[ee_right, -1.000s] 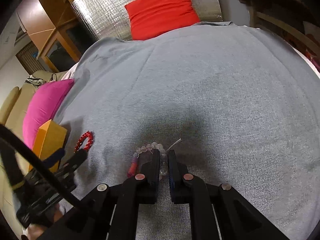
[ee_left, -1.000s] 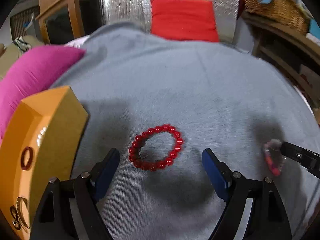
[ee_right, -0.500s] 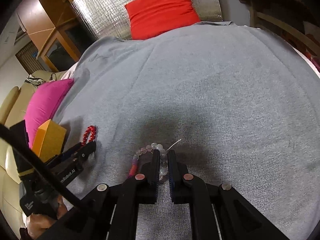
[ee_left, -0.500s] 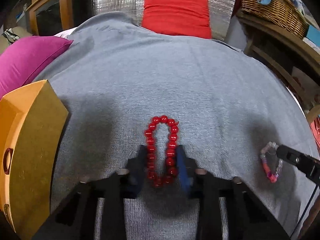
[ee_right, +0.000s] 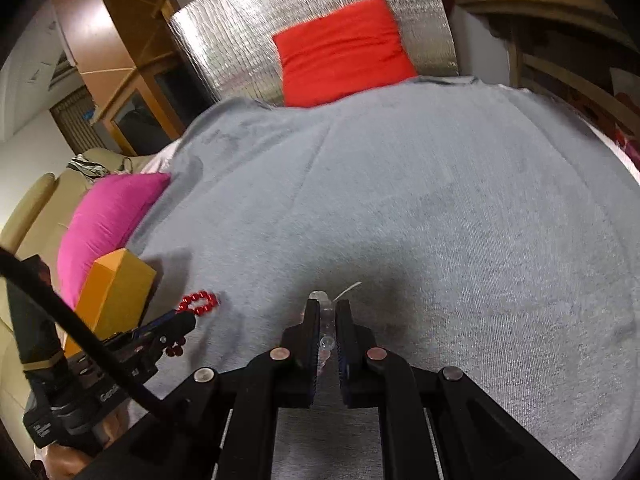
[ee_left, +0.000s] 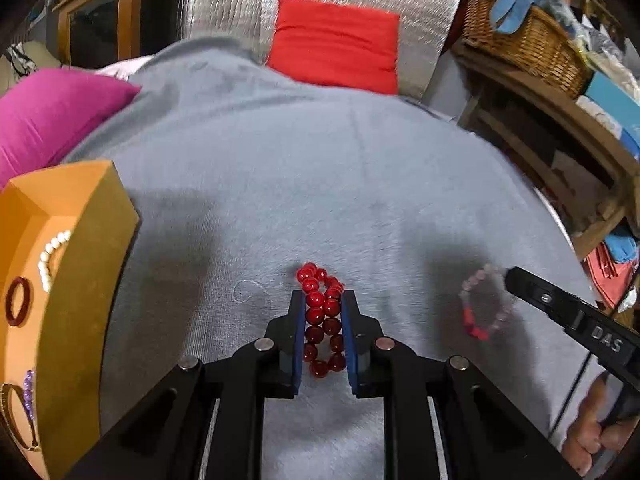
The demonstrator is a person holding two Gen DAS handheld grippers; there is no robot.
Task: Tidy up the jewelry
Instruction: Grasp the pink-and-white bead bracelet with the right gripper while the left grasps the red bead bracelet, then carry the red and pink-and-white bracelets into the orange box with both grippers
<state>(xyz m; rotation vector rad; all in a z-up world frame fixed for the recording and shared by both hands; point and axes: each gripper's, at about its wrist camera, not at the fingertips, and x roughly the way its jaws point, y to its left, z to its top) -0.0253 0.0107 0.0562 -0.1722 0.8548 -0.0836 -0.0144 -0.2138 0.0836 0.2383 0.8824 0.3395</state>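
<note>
On the grey blanket (ee_left: 360, 168), the left gripper (ee_left: 322, 300) pinches the red bead bracelet (ee_left: 322, 320) while the right gripper (ee_right: 328, 308) clamps the clear bead bracelet (ee_right: 326, 344).

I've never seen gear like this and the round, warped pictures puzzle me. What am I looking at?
No robot here: a person holds a two-finger clamp in each hand, each with a wide-angle camera looking along its fingers. One picture is from the left gripper, shut on a red bead bracelet squeezed flat. The other is from the right gripper, shut on a pale bead bracelet. Both are over a grey blanket. At the left stands an orange jewelry box already holding a white bead strand and a dark red ring.
</note>
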